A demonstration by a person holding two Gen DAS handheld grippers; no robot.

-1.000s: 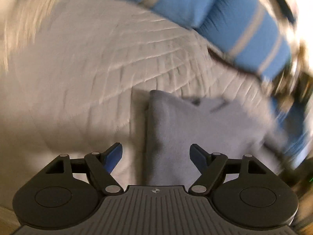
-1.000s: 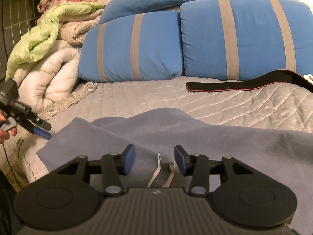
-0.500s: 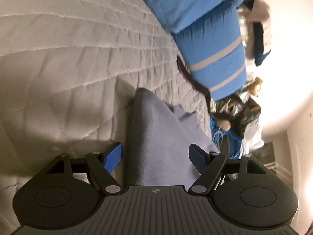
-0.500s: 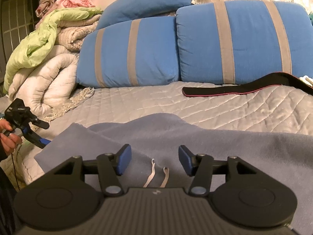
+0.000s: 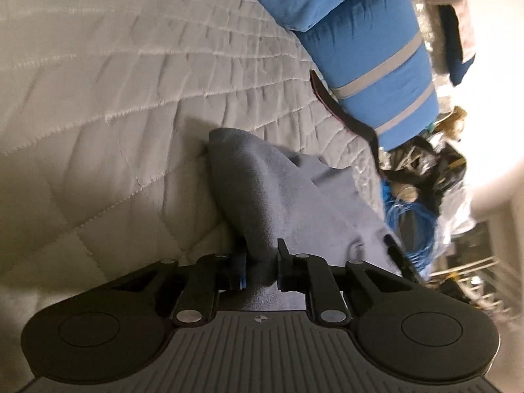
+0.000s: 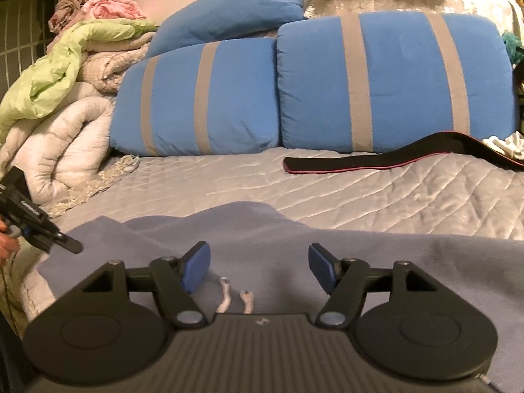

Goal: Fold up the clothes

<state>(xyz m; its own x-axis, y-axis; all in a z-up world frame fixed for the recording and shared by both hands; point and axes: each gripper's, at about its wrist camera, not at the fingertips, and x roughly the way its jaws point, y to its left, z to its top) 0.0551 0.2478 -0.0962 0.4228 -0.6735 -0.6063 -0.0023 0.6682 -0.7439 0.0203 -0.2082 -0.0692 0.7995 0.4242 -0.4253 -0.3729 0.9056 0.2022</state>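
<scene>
A grey-blue fleece garment (image 6: 327, 245) lies spread across the near part of a bed (image 6: 327, 190) covered with a pale quilted bedspread, its near edge running under the right wrist camera and its left corner reaching toward the bed's left side. Two short whitish drawstring ends (image 6: 235, 299) rest on the cloth just in front of the right gripper (image 6: 258, 267), whose jaws have just been opening and stand wide apart above the fabric, with nothing pinched between the blue pads. At the garment's left corner the left gripper (image 5: 260, 267) has just been closing: its jaws are drawn close together and clamp a raised fold of the fleece, which runs away from them as a ridge over the bedspread. In the right wrist view that same gripper shows at the far left edge, held by a hand (image 6: 6, 244), its tip at the cloth's corner. Beyond the garment a long black strap with a reddish edge (image 6: 376, 160) lies on the bedspread, near the foot of two blue pillows with grey stripes (image 6: 393, 78) propped along the back, with a plain blue pillow (image 6: 229, 9) leaning above them. To the left of the pillows sits a pile of rolled bedding (image 6: 65, 121) in white, beige, light green and pink.
</scene>
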